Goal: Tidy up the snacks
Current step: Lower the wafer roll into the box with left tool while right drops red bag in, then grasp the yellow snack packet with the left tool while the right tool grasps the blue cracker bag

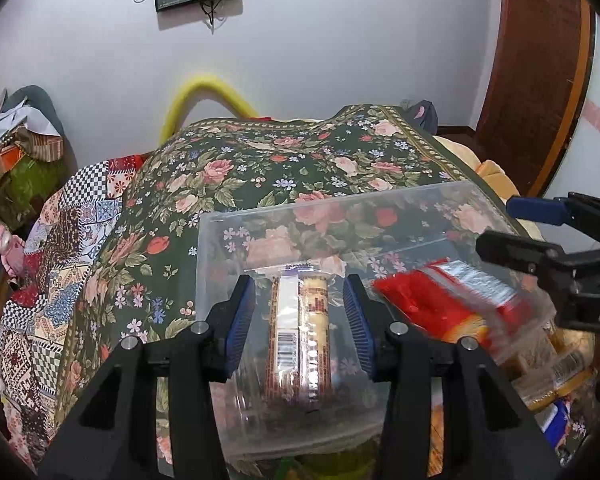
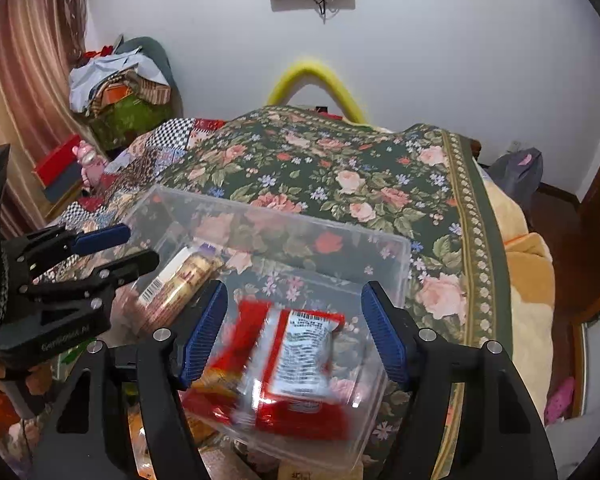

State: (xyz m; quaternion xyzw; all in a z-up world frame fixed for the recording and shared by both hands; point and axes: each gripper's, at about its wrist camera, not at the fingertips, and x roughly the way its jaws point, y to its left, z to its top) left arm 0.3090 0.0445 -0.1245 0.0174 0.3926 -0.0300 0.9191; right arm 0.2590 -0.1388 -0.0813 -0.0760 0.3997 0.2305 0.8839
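Note:
A clear plastic box (image 1: pixel 220 240) (image 2: pixel 396 264) sits on the flowered bedspread. A long beige cracker pack (image 1: pixel 300 328) (image 2: pixel 180 284) lies inside it. My left gripper (image 1: pixel 300 312) is open above that pack, jaws apart on both sides of it, not touching. A red snack bag (image 2: pixel 296 364) (image 1: pixel 440 300), blurred by motion, is over or in the box, between the open jaws of my right gripper (image 2: pixel 296 332). I cannot tell whether the bag touches the box floor. Each gripper shows at the edge of the other's view.
More snack packs (image 1: pixel 556 376) lie near the box's front right. The flowered bedspread (image 2: pixel 340 168) stretches behind the box. A patchwork quilt (image 1: pixel 60 264) lies to the left, a yellow blanket (image 2: pixel 528 280) to the right. A pile of clutter (image 2: pixel 120 92) stands at the back left.

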